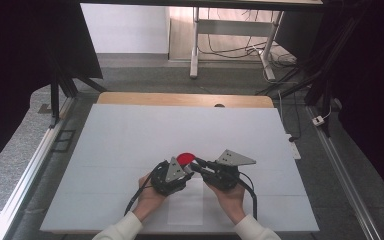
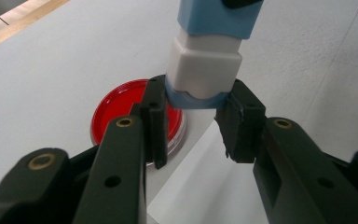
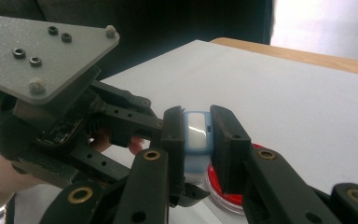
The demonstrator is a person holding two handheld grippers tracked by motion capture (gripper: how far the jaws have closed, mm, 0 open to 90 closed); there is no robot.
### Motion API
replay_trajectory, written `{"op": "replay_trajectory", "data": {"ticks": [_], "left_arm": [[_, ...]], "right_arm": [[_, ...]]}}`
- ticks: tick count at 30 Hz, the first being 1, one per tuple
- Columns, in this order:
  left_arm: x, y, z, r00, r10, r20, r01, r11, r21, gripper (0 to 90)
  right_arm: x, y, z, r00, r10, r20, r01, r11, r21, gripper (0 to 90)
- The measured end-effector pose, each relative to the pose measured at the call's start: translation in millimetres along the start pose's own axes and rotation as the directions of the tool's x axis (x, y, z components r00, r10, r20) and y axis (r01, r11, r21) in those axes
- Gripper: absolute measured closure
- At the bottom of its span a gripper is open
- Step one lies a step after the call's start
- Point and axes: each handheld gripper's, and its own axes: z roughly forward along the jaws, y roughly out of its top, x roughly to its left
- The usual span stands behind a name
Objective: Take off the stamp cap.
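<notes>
Nearest the lens in the left gripper view, the left gripper (image 2: 198, 121) is clamping its two black jaws on the pale blue band at the lower end of a small blue-and-white block (image 2: 204, 70). The pads are pressing on both sides of that band, and the block's white middle and blue upper part are rising out of the top of the picture.

In the right gripper view, the right gripper (image 3: 198, 133) is gripping the same block (image 3: 197, 135) from the other end, jaws clenched on its blue sides with the white face showing between them. The left gripper's body and its grey three-cornered plate (image 3: 42, 46) are sitting just beyond, at the left of that view.

The block is being held off the table, between the two grippers, directly above and just beside a red round dish (image 2: 130, 116). The dish is lying flat on the white table (image 1: 130, 135), partly under the jaws.

From the high view, both hands are meeting at the near middle of the table: left gripper (image 1: 186, 169), right gripper (image 1: 196, 164), jaw tips facing each other, red dish (image 1: 185, 158) just behind them. White sleeves are entering from the bottom edge. A paler rectangular sheet (image 1: 187, 205) is lying on the table between the forearms.
</notes>
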Motion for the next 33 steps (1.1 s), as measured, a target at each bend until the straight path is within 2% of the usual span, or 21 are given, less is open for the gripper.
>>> {"op": "replay_trajectory", "data": {"ticks": [4, 13, 16, 17, 19, 33], "left_arm": [[-0.1, 0.0, -0.7, 1.0000, 0.004, -0.004, -0.004, 1.0000, -0.007, 64.5], [-1.3, -0.3, 0.7, 0.9999, 0.011, -0.003, -0.011, 0.9999, 0.000, 64.8], [-2.6, -0.5, 1.4, 0.9996, 0.027, -0.007, -0.027, 0.9996, 0.006, 65.0], [-2.7, -0.5, 1.7, 0.9997, 0.025, -0.005, -0.025, 0.9997, 0.007, 65.1], [-0.8, -1.0, 1.7, 0.9998, -0.006, 0.018, 0.006, 1.0000, 0.000, 65.1], [0.1, -2.9, 2.1, 0.9995, -0.028, 0.017, 0.028, 0.9996, -0.004, 65.0]], "right_arm": [[-1.0, -0.8, -0.6, 0.9996, 0.027, -0.001, -0.027, 1.000, -0.007, 75.2], [-2.0, -0.8, -0.6, 0.9992, 0.041, 0.000, -0.041, 0.999, -0.001, 75.2], [-2.3, -0.8, -0.8, 0.9989, 0.046, 0.001, -0.046, 0.999, 0.002, 75.3], [-2.5, -0.7, -0.8, 0.9988, 0.050, 0.000, -0.050, 0.999, 0.003, 75.3], [-2.7, -0.8, -0.7, 0.9987, 0.051, 0.001, -0.051, 0.999, 0.000, 75.3], [-1.5, -2.3, 0.1, 0.9990, 0.045, 0.007, -0.045, 0.999, -0.005, 75.3]]}}
